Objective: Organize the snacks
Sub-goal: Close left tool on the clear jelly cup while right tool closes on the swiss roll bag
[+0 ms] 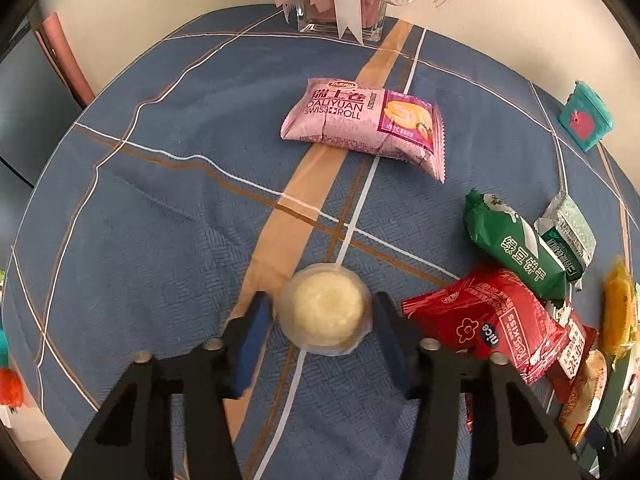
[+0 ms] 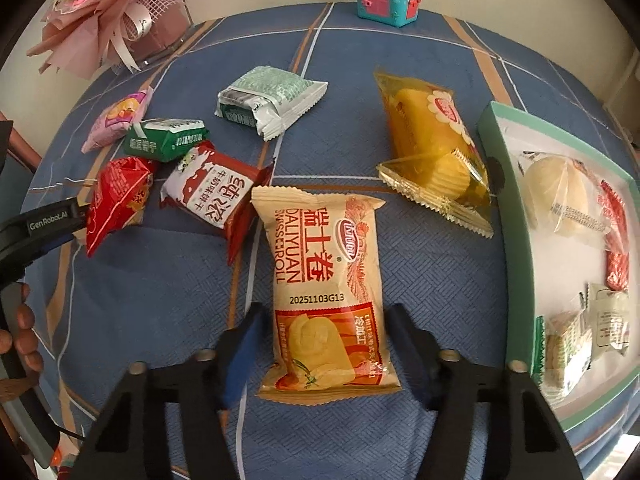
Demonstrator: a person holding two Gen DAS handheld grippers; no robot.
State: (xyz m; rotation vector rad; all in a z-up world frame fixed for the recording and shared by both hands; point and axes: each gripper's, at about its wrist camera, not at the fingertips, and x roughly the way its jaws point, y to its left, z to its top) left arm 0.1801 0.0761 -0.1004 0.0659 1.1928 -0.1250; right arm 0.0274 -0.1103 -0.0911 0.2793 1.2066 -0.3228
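A pale round pastry (image 1: 326, 308) is clamped by the left gripper (image 1: 320, 312), the right gripper (image 2: 326, 338) straddles a beige Swiss roll packet (image 2: 324, 280) without a clear squeeze, and the green box (image 2: 516, 216) at right holds wrapped snacks.

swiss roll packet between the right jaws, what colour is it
Cream with orange-red print, the Swiss roll packet shows best in the right wrist view.

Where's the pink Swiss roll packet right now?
In the left wrist view the pink Swiss roll packet lies alone mid-table on the blue tablecloth, beyond the round pastry.
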